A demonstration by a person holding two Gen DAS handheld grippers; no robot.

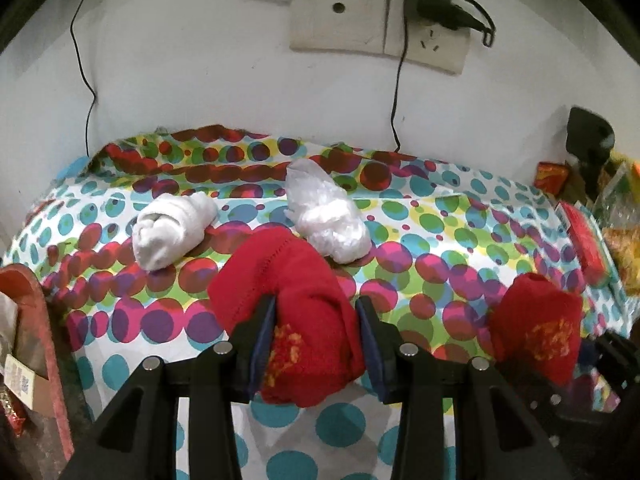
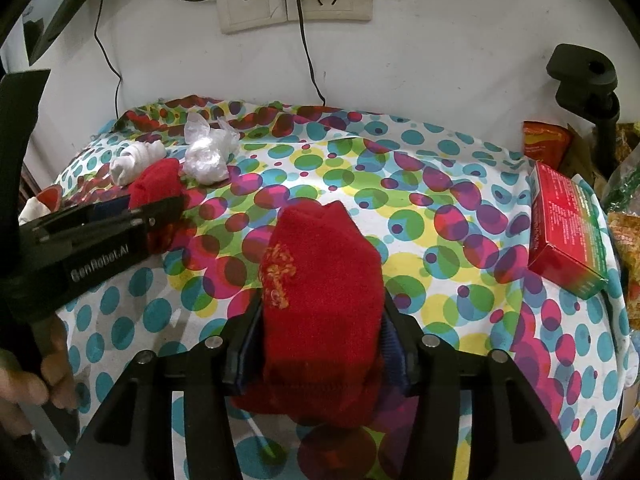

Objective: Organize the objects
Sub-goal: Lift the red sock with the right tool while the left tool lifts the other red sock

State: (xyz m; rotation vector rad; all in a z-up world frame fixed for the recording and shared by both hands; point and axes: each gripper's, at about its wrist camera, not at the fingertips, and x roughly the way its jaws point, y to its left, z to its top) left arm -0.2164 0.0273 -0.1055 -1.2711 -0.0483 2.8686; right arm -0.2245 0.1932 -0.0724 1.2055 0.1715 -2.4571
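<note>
My left gripper (image 1: 316, 312) is shut on a red sock bundle (image 1: 296, 304) with gold embroidery, held above the dotted tablecloth (image 1: 440, 232). My right gripper (image 2: 320, 308) is shut on a second red sock bundle (image 2: 320, 296), which also shows at the right of the left wrist view (image 1: 536, 320). A rolled white sock (image 1: 172, 232) and a crumpled clear plastic bag (image 1: 328, 216) lie on the cloth beyond the left gripper. In the right wrist view the left gripper (image 2: 120, 216) with its red sock (image 2: 158, 184) is at the left, near the white sock (image 2: 136, 160) and bag (image 2: 208, 152).
A red and green box (image 2: 564, 232) lies at the table's right edge beside snack packets (image 2: 544, 140). A black clamp stand (image 2: 584, 76) rises at the right. Wall sockets (image 2: 292, 0) with cables hang behind. A red-edged container (image 1: 36, 340) sits at the left.
</note>
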